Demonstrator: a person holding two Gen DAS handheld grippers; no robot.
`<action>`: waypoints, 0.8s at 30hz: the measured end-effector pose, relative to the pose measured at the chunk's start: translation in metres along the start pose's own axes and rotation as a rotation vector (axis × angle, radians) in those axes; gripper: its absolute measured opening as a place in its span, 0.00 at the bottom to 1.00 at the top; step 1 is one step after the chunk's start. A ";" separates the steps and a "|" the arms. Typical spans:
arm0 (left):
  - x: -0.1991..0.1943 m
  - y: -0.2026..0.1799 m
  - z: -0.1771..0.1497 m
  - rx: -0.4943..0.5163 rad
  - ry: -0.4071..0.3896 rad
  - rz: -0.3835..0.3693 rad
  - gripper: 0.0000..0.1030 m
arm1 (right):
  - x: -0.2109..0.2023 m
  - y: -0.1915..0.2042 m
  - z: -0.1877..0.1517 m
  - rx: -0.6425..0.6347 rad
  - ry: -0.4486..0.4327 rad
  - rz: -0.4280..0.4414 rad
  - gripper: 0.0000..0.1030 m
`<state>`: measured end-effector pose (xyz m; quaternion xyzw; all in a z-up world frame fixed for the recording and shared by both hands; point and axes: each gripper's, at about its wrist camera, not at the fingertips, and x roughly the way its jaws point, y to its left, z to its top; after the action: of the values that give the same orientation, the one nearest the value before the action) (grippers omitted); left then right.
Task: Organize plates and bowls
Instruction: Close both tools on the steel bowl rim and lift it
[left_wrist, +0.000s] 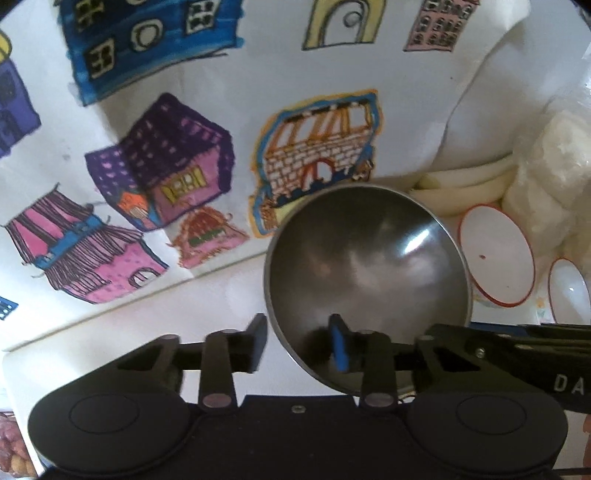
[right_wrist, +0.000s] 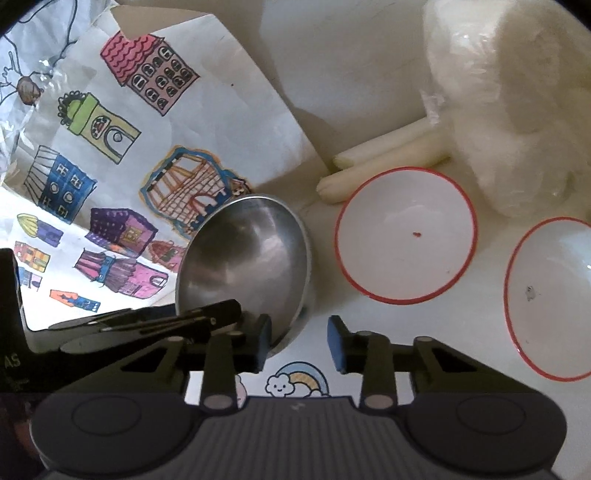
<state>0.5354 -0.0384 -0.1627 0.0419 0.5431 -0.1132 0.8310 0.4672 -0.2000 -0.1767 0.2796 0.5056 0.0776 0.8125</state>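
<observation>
Steel bowl sits tilted on the counter, its near rim between the fingers of the left hand-held gripper; one pad is inside the bowl, the other outside, but contact is unclear. The right hand-held gripper is partly open and empty just right of it. Two red-rimmed white bowls lie ahead, right.

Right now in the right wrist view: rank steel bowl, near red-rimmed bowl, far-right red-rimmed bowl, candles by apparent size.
1. Near red-rimmed bowl and steel bowl: look alike; the steel one is tilted, so unranked.
2. Far-right red-rimmed bowl: cut off by the frame edge, unsure.
3. Candles: smallest.
</observation>
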 end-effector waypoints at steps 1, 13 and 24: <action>0.000 -0.002 -0.001 -0.002 -0.003 -0.004 0.30 | 0.000 0.000 0.000 0.001 0.003 0.005 0.27; -0.033 -0.029 -0.030 0.009 -0.052 -0.056 0.26 | -0.042 -0.014 -0.016 -0.034 0.008 0.047 0.24; -0.072 -0.104 -0.083 0.084 -0.062 -0.170 0.27 | -0.122 -0.066 -0.069 -0.033 0.013 0.004 0.24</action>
<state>0.4089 -0.1125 -0.1249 0.0272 0.5136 -0.2072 0.8322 0.3386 -0.2790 -0.1399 0.2667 0.5089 0.0896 0.8136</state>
